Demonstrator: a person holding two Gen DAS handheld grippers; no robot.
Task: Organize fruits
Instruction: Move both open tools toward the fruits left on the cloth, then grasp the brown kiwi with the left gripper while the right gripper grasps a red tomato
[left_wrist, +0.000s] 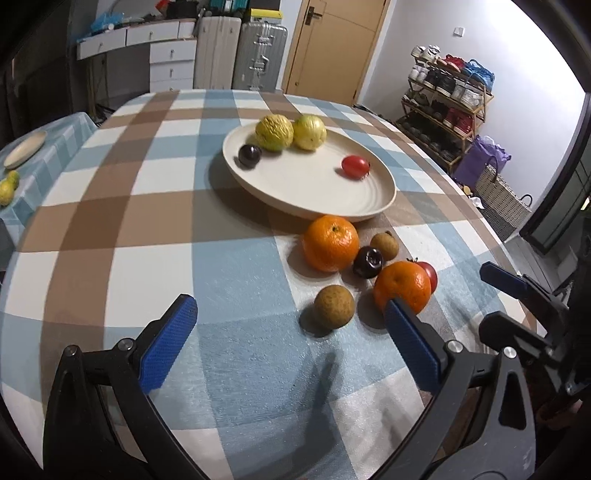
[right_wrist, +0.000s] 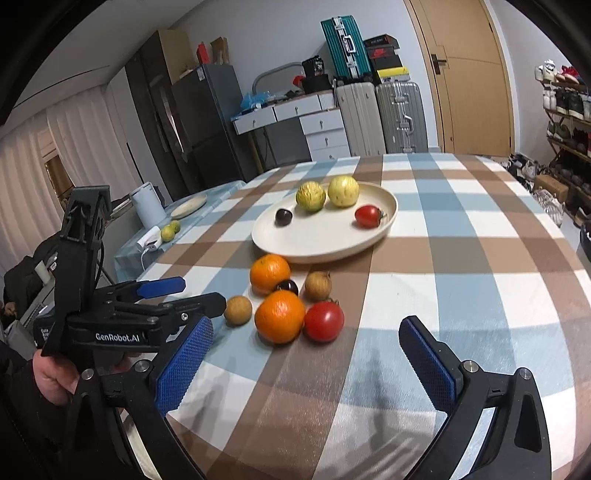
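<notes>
A cream plate (left_wrist: 314, 192) (right_wrist: 317, 240) on the checked table holds two yellow-green guavas (left_wrist: 274, 133) (right_wrist: 311, 196), a dark plum (left_wrist: 249, 156) (right_wrist: 283, 216) and a red tomato (left_wrist: 355, 166) (right_wrist: 368, 216). In front of it lie two oranges (left_wrist: 330, 243) (right_wrist: 279, 315), a dark plum (left_wrist: 367, 262) (right_wrist: 288, 286), two brown longans (left_wrist: 334, 306) (right_wrist: 238, 311) and a red tomato (left_wrist: 428, 275) (right_wrist: 324, 320). My left gripper (left_wrist: 291, 332) is open and empty just before the loose fruit. My right gripper (right_wrist: 306, 354) is open and empty, near the tomato and orange.
The right gripper shows at the right edge of the left wrist view (left_wrist: 517, 295); the left one shows at the left of the right wrist view (right_wrist: 155, 295). A side table (right_wrist: 184, 218) at the left holds a small plate, green fruits and a white kettle. Suitcases and a shoe rack stand behind.
</notes>
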